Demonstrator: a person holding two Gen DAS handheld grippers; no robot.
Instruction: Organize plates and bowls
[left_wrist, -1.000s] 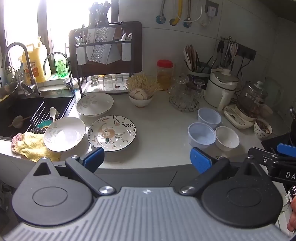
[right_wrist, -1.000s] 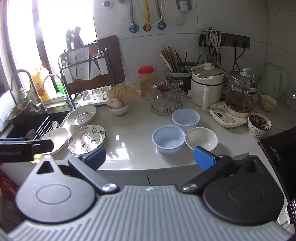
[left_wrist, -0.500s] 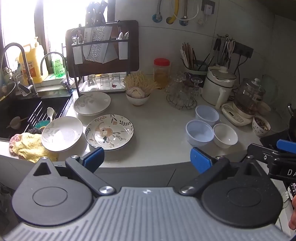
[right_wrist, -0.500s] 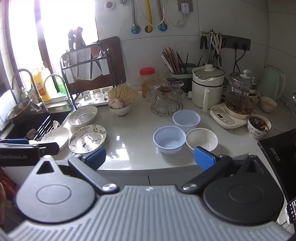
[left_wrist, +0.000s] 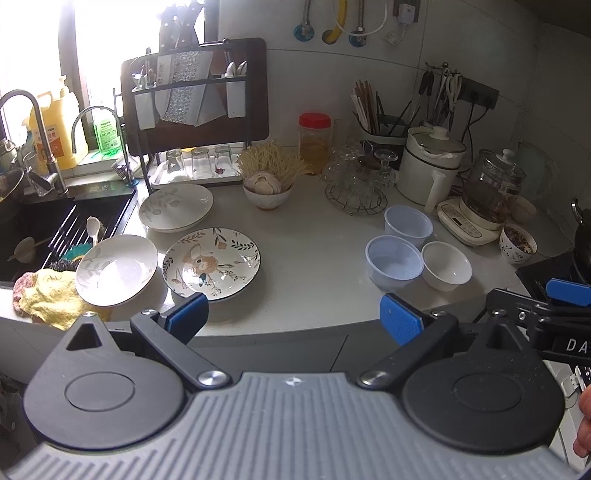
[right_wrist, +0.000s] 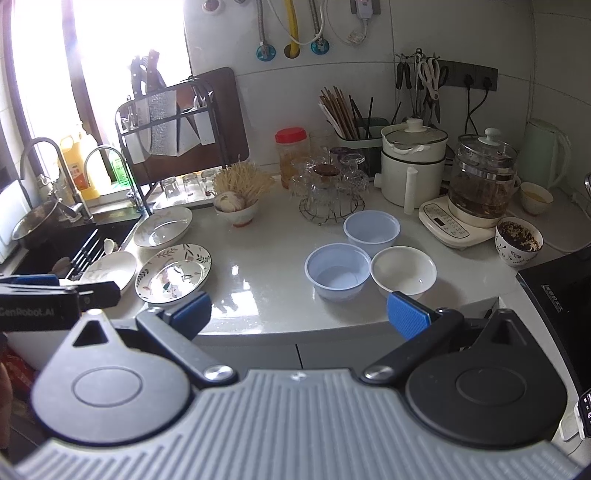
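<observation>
Three plates lie on the white counter by the sink: a flowered plate (left_wrist: 211, 262) (right_wrist: 173, 272), a plain white plate (left_wrist: 116, 268) (right_wrist: 109, 271) left of it, and a leaf-patterned plate (left_wrist: 176, 211) (right_wrist: 163, 226) behind. To the right stand two pale blue bowls (left_wrist: 394, 261) (right_wrist: 338, 270), (left_wrist: 408, 225) (right_wrist: 371, 231) and a white bowl (left_wrist: 446, 265) (right_wrist: 403, 269). My left gripper (left_wrist: 293, 319) is open, held off the counter's front edge. My right gripper (right_wrist: 299, 314) is open too, nothing between its fingers, in front of the bowls.
A sink (left_wrist: 44, 229) with a yellow cloth (left_wrist: 48, 295) sits at left. A dish rack (left_wrist: 192, 122), garlic bowl (left_wrist: 266, 192), glass stand (left_wrist: 354, 184), pot (left_wrist: 430, 170), glass kettle (left_wrist: 487, 192) and a filled cup (left_wrist: 517, 243) line the back and right. A stovetop (right_wrist: 561, 291) is far right.
Both grippers have shifted slightly, the scene sliding a little in each view. Both stay open and nothing on the counter has moved.
</observation>
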